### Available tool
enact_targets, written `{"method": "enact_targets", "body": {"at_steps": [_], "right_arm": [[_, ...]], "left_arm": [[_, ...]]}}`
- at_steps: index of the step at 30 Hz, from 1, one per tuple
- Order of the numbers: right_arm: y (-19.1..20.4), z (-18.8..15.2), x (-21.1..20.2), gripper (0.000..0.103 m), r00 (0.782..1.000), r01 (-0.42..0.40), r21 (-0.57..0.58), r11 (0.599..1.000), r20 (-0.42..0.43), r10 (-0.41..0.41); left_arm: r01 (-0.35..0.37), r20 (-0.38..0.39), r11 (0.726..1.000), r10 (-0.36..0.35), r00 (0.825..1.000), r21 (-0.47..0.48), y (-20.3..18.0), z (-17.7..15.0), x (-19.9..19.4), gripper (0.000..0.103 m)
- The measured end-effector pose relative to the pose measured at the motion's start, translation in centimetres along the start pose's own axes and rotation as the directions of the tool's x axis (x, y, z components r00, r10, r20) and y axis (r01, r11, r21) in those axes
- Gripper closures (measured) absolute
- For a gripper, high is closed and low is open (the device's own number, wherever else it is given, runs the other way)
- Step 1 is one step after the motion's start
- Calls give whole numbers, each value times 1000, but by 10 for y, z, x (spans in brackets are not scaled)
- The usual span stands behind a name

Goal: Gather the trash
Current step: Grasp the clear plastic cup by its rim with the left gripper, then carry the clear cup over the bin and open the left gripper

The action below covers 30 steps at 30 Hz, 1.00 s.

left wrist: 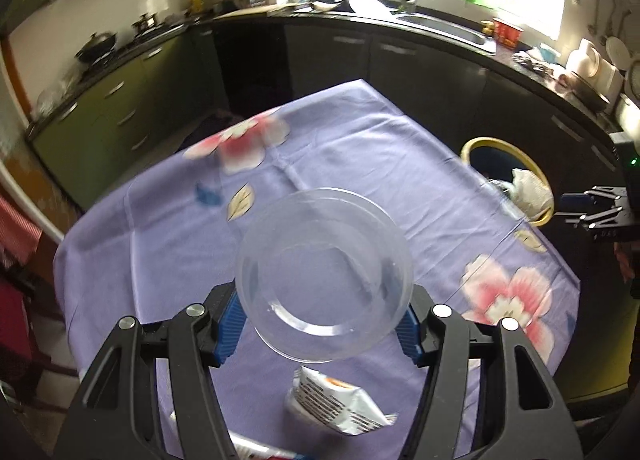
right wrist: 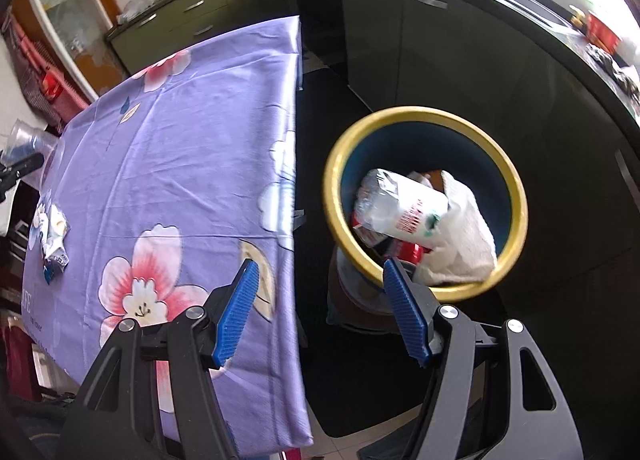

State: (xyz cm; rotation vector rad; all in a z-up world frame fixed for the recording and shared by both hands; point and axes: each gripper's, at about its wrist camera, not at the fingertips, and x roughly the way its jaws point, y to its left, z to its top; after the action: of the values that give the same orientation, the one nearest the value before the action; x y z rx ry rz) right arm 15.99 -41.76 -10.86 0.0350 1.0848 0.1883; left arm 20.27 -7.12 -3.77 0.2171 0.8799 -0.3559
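Left claw (left wrist: pixel 322 314): clamped on a clear plastic container (left wrist: pixel 324 272), one blue pad against each side wall. The container sits between the fingertips, raised above the counter (left wrist: pixel 360 140), which is covered with a purple floral cloth. Its round mouth faces the camera and tilts slightly upward; being round, it shows no long axis. The picture is motion-blurred.

Below the container, near the counter's near edge, a crumpled white printed wrapper (left wrist: pixel 340 406) lies flat on the cloth, apart from the claw. A further piece of packaging shows at the bottom edge, partly hidden by the claw's frame.

Right claw (right wrist: pixel 320 314): pads apart, nothing between them. It hangs over the gap between the counter's right edge and the waste bin (right wrist: pixel 516 196), pointing steeply down. The bin, blue inside with a yellow rim, stands on the floor just beside the counter's edge. Its mouth is open upward and unobstructed. Inside lie a clear plastic bottle (right wrist: pixel 400 208) on its side, its long axis running from upper left to lower right, a white cloth or paper wad (right wrist: pixel 464 240) draped against the rim, and red packaging beneath.

The cloth's middle and far part are bare. Dark cabinets stand beyond the bin, with floor between.
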Motion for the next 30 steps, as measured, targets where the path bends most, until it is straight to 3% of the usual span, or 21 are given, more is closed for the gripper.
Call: {"method": "enact_targets", "body": {"at_steps": [8, 14, 17, 21, 23, 27, 30], "right_arm": [[-29, -13, -9, 39, 1000, 6, 41, 999, 11, -7], [-53, -24, -20, 39, 999, 30, 79, 996, 22, -32], [-68, -33, -25, 39, 999, 33, 109, 993, 27, -37], [-89, -45, -29, 39, 999, 39, 152, 988, 18, -42], [-103, -52, -30, 39, 999, 47, 178, 983, 11, -50], [-125, -64, -34, 39, 998, 59, 217, 974, 2, -61], [-136, -71, -35, 39, 998, 60, 237, 970, -1, -62]], "left_arm": [[99, 31, 993, -102, 994, 71, -50, 52, 9, 43], [185, -15, 966, -186, 983, 180, -113, 85, 34, 43], [258, -61, 938, -251, 966, 230, -157, 105, 60, 43], [380, -174, 889, -344, 923, 255, -222, 130, 111, 43], [407, -217, 870, -356, 909, 279, -256, 140, 139, 43], [424, -275, 864, -352, 895, 272, -300, 157, 189, 43], [401, -286, 876, -325, 902, 270, -316, 165, 218, 40]]}}
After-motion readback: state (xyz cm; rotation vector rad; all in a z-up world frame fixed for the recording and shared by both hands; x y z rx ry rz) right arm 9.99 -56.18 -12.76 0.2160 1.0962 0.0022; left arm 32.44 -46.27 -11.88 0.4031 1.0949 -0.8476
